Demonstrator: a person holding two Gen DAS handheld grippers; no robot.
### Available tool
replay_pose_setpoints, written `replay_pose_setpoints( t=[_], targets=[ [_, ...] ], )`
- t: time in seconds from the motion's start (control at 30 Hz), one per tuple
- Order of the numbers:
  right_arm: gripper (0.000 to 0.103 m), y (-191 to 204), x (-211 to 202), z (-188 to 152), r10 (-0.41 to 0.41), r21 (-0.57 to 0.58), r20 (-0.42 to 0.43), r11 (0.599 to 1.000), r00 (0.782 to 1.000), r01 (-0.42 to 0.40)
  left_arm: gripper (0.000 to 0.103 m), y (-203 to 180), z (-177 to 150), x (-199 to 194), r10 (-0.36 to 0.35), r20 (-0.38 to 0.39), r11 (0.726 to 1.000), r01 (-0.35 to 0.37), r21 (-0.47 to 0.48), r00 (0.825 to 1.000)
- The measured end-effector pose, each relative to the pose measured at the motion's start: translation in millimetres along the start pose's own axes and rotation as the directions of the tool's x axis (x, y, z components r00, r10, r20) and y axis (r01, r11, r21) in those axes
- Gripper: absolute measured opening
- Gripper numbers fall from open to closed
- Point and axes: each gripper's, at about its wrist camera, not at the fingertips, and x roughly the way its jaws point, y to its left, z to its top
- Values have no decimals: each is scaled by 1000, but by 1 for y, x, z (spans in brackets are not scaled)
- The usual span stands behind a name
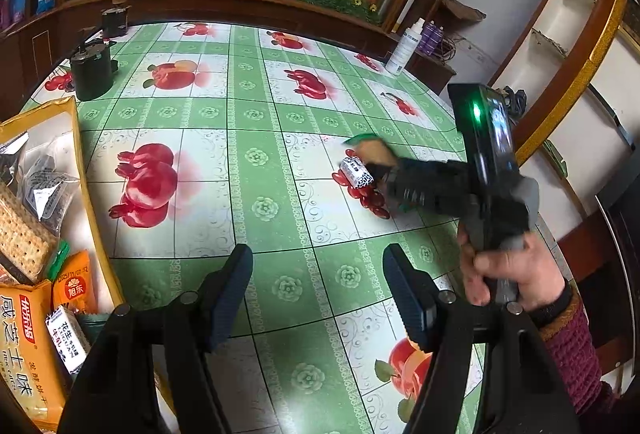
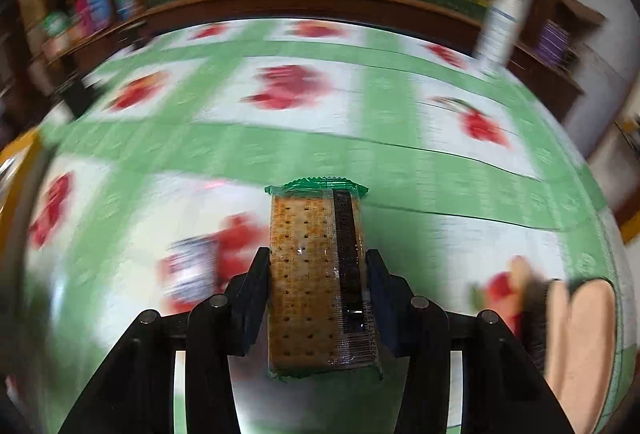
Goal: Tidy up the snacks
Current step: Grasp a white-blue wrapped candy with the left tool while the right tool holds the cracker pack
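Observation:
My right gripper (image 2: 316,266) is shut on a cracker pack (image 2: 312,274) with green wrapper ends and holds it above the table; it also shows in the left wrist view (image 1: 374,153), blurred. A small white candy (image 1: 357,173) lies on the tablecloth just left of it, blurred in the right wrist view (image 2: 192,266). My left gripper (image 1: 318,278) is open and empty over the tablecloth. A gold-rimmed tray (image 1: 80,161) at the left holds several snacks: crackers (image 1: 20,230), an orange packet (image 1: 76,286), a yellow biscuit bag (image 1: 24,350), a white candy (image 1: 68,338).
The table wears a green and white fruit-print cloth (image 1: 256,161). Two black canisters (image 1: 91,71) stand at the back left. A white spray bottle (image 1: 405,47) stands at the back right edge. Wooden cabinets and shelves surround the table.

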Motion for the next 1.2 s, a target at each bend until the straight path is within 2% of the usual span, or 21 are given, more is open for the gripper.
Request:
replay_pose_setpoints(
  t=[0.07, 0.17, 0.27, 0.37, 0.43, 0.57, 0.6, 0.63, 0.67, 0.8, 0.9, 0.97, 1.07, 1.13, 1.17, 1.2],
  targets=[
    [49, 25, -8, -7, 41, -64, -7, 997, 999, -42, 67, 2, 1, 1, 9, 0, 1000, -9, -5, 1000],
    [50, 39, -20, -18, 129, -58, -19, 990, 991, -130, 67, 5, 1, 1, 15, 6, 1000, -15, -12, 1000],
    [50, 26, -38, -22, 72, 29, 24, 997, 997, -73, 67, 7, 3, 2, 37, 17, 999, -36, -19, 999],
    [50, 5, -46, -31, 106, 173, 43, 979, 993, -112, 67, 9, 6, 2, 75, 40, 997, -74, -23, 996],
    [50, 2, -47, -39, 115, 194, 42, 974, 992, -121, 67, 8, 9, 6, 104, 48, 994, -104, -19, 993],
    [50, 4, -44, -41, 93, 163, 43, 982, 995, -99, 66, 2, 19, 19, 136, 13, 990, -135, -40, 991],
    [50, 3, -42, -40, 82, 154, 42, 984, 996, -87, 62, -2, 22, 23, 148, 3, 988, -148, -33, 989],
    [50, 2, -41, -39, 67, 146, 41, 987, 997, -72, 54, -6, 25, 27, 158, -7, 987, -158, -22, 987],
    [50, -1, -39, -40, 57, 146, 36, 987, 998, -62, 52, -11, 31, 34, 164, -25, 986, -164, -7, 986],
    [50, -15, -30, -43, 116, 200, 9, 973, 993, -115, 51, -25, 42, 57, 201, -65, 979, -199, 42, 977],
    [50, -18, -31, -42, 121, 212, 8, 970, 993, -120, 51, -32, 44, 69, 241, -77, 969, -235, 74, 967],
    [50, -19, -31, -42, 128, 225, 6, 966, 992, -126, 45, -33, 43, 79, 289, -85, 954, -280, 102, 953],
    [50, -20, -31, -42, 141, 236, 2, 962, 990, -137, 45, -33, 39, 87, 329, -82, 940, -318, 128, 941],
    [50, -20, -31, -42, 145, 241, 1, 960, 989, -141, 44, -30, 37, 92, 334, -84, 938, -323, 128, 939],
    [50, -20, -31, -42, 145, 240, 1, 960, 989, -141, 42, -28, 36, 95, 324, -92, 942, -312, 121, 942],
    [50, -20, -31, -42, 143, 240, 1, 961, 990, -140, 32, -25, 35, 98, 312, -97, 947, -301, 114, 945]
  ],
)
